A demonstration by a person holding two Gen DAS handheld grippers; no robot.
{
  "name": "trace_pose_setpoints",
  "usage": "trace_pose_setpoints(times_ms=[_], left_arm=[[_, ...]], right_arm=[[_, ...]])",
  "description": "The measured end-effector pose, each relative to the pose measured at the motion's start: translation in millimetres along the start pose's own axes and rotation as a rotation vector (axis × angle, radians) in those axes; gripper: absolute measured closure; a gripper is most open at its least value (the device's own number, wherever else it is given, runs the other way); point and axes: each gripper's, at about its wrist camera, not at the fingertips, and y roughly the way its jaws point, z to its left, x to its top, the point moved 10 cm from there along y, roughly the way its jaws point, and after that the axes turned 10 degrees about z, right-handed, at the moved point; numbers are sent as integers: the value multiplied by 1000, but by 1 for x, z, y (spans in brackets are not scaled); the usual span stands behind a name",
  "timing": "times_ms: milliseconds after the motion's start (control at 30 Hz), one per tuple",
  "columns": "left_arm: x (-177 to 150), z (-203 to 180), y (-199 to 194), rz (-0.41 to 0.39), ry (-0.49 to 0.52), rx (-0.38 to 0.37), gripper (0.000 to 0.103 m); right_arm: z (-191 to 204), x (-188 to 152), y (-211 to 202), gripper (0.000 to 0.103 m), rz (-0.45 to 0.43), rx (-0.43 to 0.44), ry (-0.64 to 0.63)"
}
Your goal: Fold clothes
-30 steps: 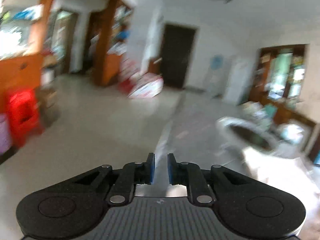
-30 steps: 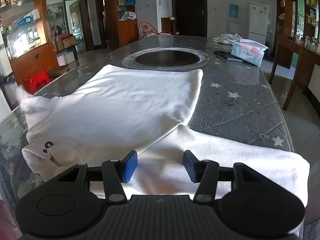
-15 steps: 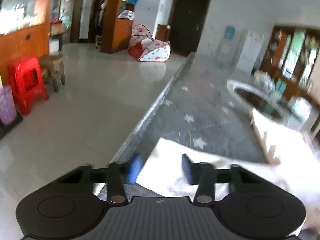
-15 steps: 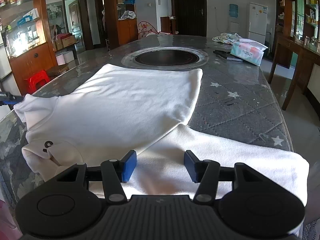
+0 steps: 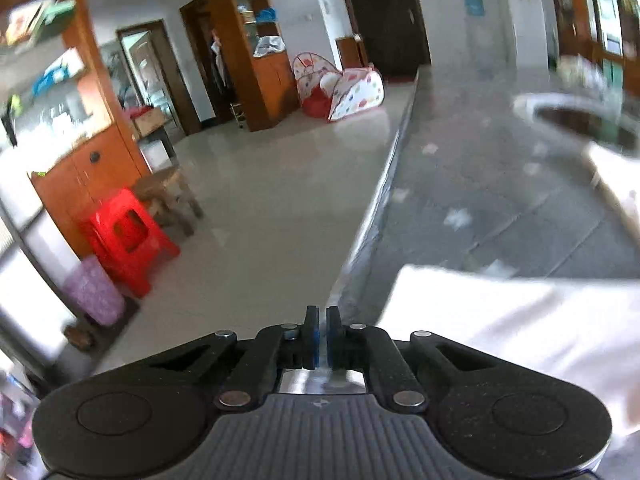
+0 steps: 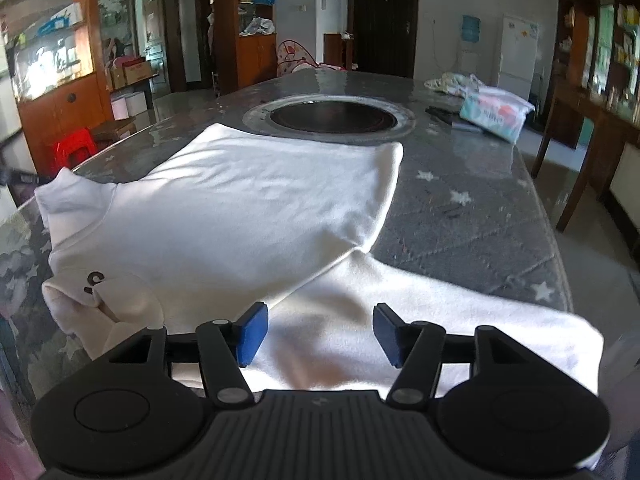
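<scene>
Swinging in from the open floor, the left gripper (image 5: pixel 322 334) now sits at the table's edge with its blue pads closed together and no cloth between them — the white long-sleeved top's (image 6: pixel 224 220) cuffed sleeve (image 5: pixel 500 320) lies just to its right, untouched. Over on the other side, the right gripper (image 6: pixel 320 334) hovers over the near sleeve, its jaws having just eased a little wider, standing half open with fabric below and nothing pinched. Ahead of it the garment spreads flat across the grey star-patterned tabletop (image 6: pixel 472 216), small black logo (image 6: pixel 94 282) off to the left. Beyond the top's far hem sits the round metal-rimmed recess (image 6: pixel 332 118) — further right, a pastel tissue pack (image 6: pixel 494 114). Left of the left gripper, a red plastic stool (image 5: pixel 128 236) stands on the floor.
</scene>
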Motion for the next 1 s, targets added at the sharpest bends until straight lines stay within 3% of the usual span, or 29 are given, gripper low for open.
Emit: trace_pose_setpoints(times_ms=[67, 233, 333, 467, 633, 833, 933, 1000], left_arm=[[4, -14, -25, -29, -29, -105, 99], [1, -94, -76, -43, 51, -502, 97], [-13, -135, -89, -39, 150, -629, 97], [-44, -161, -91, -28, 291, -656, 98], [-67, -143, -81, 3, 318, -600, 98], [-75, -115, -86, 46, 238, -627, 96], [-67, -86, -83, 62, 92, -565, 96], [-60, -64, -76, 75, -18, -499, 88]], right_arm=[[6, 5, -5, 44, -14, 6, -17], [35, 15, -8, 44, -32, 68, -85], [55, 17, -6, 44, -33, 107, -128], [78, 16, -2, 44, -21, 157, -178], [97, 5, 4, 44, 10, 187, -234], [103, 7, -3, 44, -6, 198, -257], [104, 12, -4, 44, -21, 204, -248], [105, 13, -1, 44, -16, 209, -245]])
